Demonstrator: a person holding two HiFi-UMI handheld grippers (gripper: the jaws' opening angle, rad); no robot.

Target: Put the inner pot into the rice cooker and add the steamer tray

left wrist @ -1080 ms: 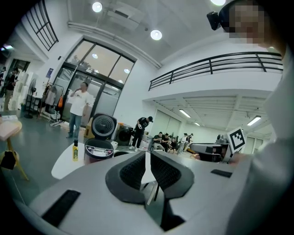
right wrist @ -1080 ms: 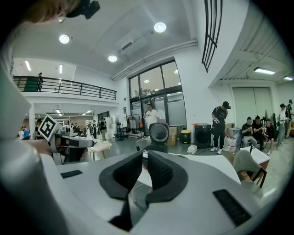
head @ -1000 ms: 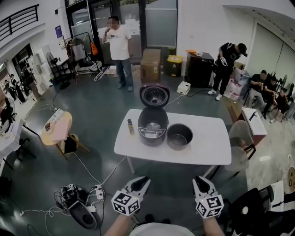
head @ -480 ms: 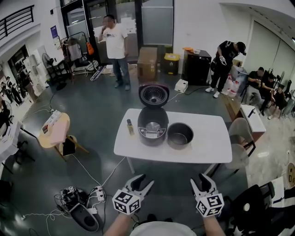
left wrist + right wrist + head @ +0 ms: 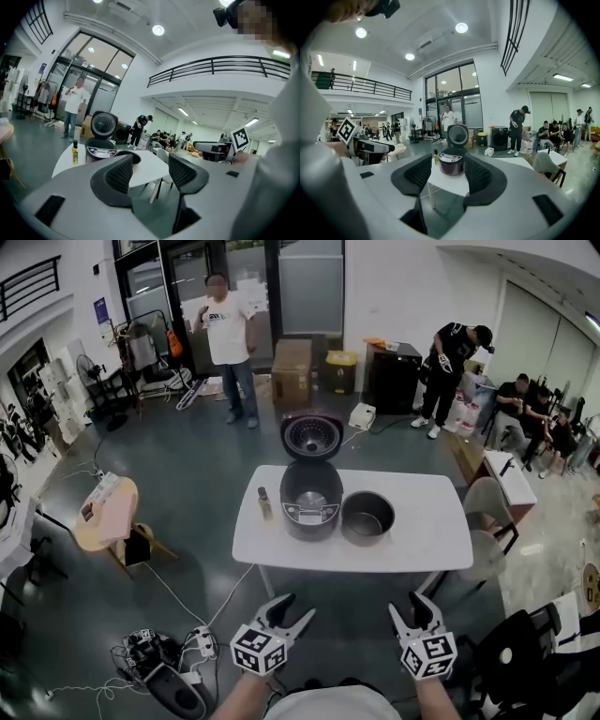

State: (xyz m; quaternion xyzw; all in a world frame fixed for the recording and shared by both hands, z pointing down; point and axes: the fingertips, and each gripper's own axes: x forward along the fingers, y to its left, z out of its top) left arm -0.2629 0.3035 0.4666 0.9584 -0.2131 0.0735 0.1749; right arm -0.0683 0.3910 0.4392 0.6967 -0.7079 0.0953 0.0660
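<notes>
The dark rice cooker point(image 5: 311, 498) stands on the white table point(image 5: 412, 545) with its lid point(image 5: 312, 435) raised. The empty-looking inner pot point(image 5: 366, 517) sits just right of it on the table. I see no steamer tray. My left gripper point(image 5: 295, 607) and right gripper point(image 5: 410, 604) hover in front of the table, well short of it. Both have just been opening and hold nothing. The left gripper point(image 5: 149, 168) looks toward the cooker point(image 5: 101, 150), and so does the right gripper point(image 5: 447, 163), with the cooker point(image 5: 451, 161) between its fingers far off.
A small yellow bottle point(image 5: 264, 502) stands left of the cooker. Chairs point(image 5: 487, 512) sit at the table's right end. A round side table point(image 5: 108, 507) is at left, with cables and a device point(image 5: 159, 667) on the floor. People stand behind and sit at right.
Both grippers' jaws have spread from nearly shut to open. The hands have crept slightly toward the table.
</notes>
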